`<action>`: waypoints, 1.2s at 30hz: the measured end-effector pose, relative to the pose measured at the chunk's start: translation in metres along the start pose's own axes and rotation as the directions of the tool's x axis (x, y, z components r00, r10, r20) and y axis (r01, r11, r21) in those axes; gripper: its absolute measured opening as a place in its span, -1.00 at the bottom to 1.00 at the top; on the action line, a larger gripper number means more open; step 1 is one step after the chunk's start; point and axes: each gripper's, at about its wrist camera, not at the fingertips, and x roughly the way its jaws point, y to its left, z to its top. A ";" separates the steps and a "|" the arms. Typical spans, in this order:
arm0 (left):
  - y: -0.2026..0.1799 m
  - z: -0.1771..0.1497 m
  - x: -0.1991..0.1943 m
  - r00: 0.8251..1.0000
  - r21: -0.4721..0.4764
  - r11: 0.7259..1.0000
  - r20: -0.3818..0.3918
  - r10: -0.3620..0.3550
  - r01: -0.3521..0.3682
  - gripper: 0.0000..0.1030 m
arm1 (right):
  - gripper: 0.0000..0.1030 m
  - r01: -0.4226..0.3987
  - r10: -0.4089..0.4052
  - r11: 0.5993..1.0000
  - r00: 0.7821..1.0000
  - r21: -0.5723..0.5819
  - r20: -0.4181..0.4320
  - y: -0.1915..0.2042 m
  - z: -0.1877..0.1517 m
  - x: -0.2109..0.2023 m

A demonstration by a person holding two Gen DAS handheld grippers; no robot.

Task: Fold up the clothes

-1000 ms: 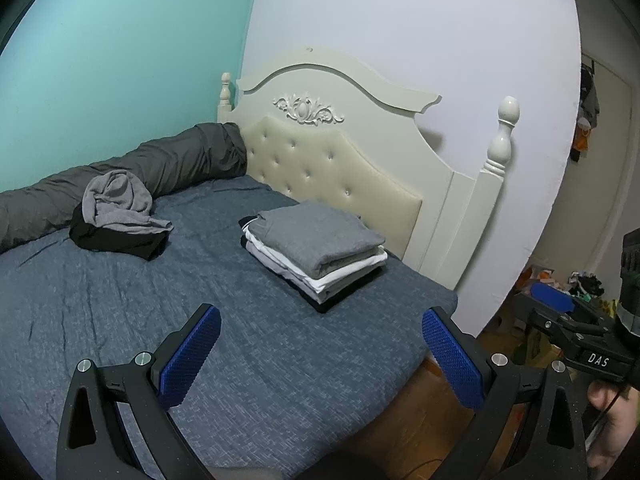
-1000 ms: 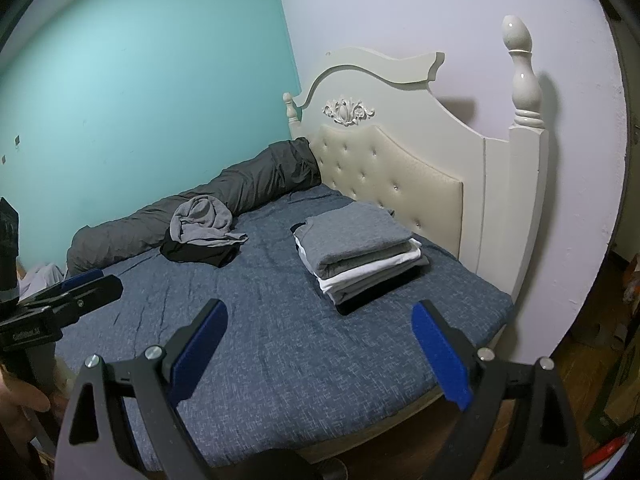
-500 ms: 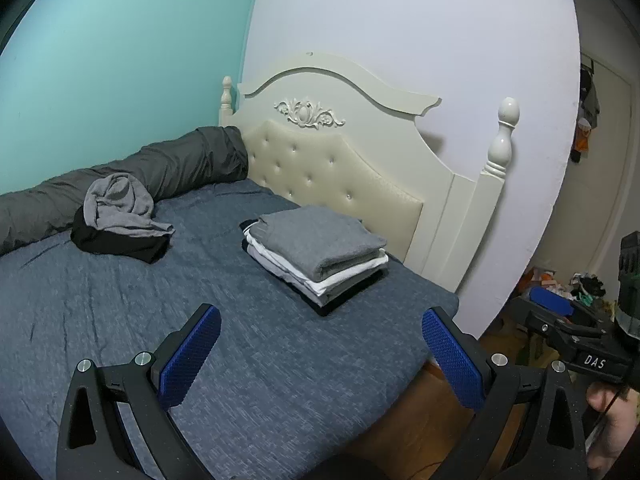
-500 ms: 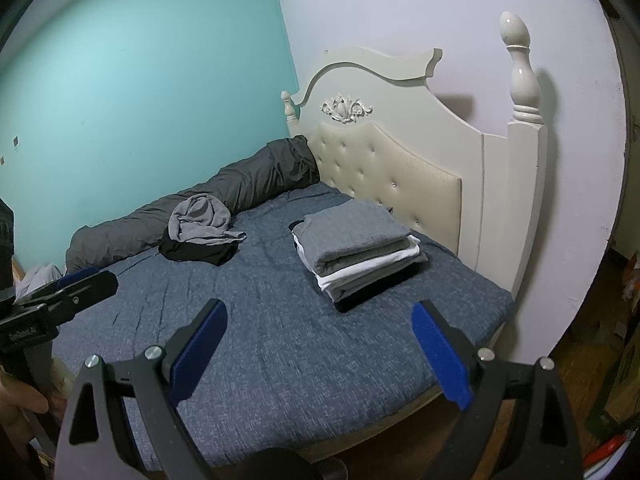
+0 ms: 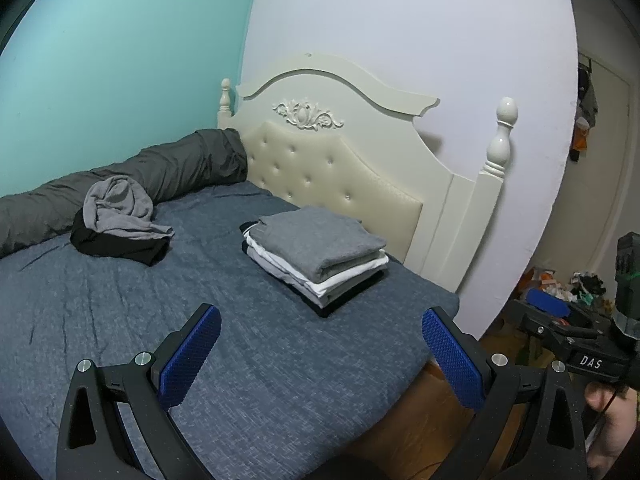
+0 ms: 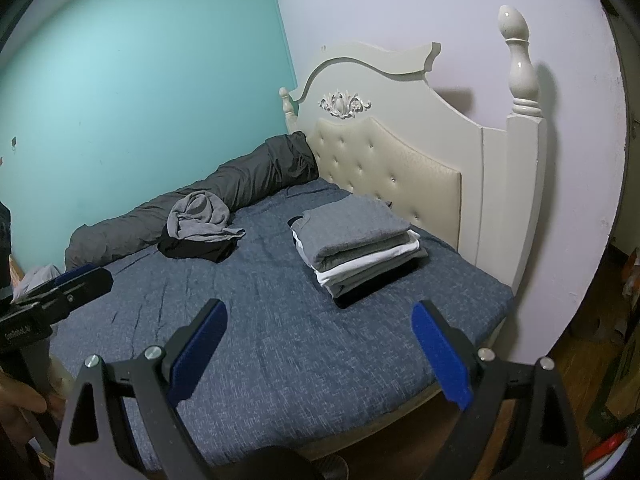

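A neat stack of folded clothes (image 5: 316, 252) (image 6: 356, 244), grey on top with white and black beneath, rests on the blue bedspread (image 5: 120, 312) (image 6: 280, 340) near the headboard. A crumpled grey garment (image 5: 118, 208) (image 6: 202, 216) lies on a black one (image 5: 116, 246) (image 6: 196, 248) farther left, beside a rolled dark grey duvet (image 5: 160, 168) (image 6: 240, 188). My left gripper (image 5: 320, 344) hovers open over the bed's near part, nothing between its blue pads. My right gripper (image 6: 320, 340) is open too and empty, held well short of the stack.
A cream headboard (image 5: 360, 176) (image 6: 400, 160) with tall posts stands at the right of the bed. Wooden floor (image 5: 400, 420) shows past the bed's corner, with clutter (image 5: 568, 284) by a door. The other gripper appears at each view's edge (image 5: 576, 340) (image 6: 48, 300), held by a hand (image 5: 612, 420).
Both views have shifted slightly; the bed and stack sit a little lower and farther in the left wrist view. Both grippers stay open and the clothes lie unmoved.
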 end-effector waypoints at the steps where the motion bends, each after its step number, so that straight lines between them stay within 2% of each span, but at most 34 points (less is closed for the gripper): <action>1: 0.000 0.000 0.000 1.000 -0.002 1.000 -0.001 0.000 0.000 0.99 | 0.83 0.000 0.000 1.000 1.000 0.000 0.000 0.000 0.000 0.000; 8: 0.000 0.000 0.004 1.000 -0.015 1.000 -0.030 -0.007 0.007 0.99 | 0.83 0.002 -0.002 1.000 1.000 0.005 -0.004 -0.001 -0.002 0.001; 36: 0.002 -0.003 0.006 1.000 -0.021 1.000 -0.022 -0.010 0.009 0.99 | 0.84 0.016 -0.016 1.000 1.000 0.018 -0.011 -0.008 -0.010 0.002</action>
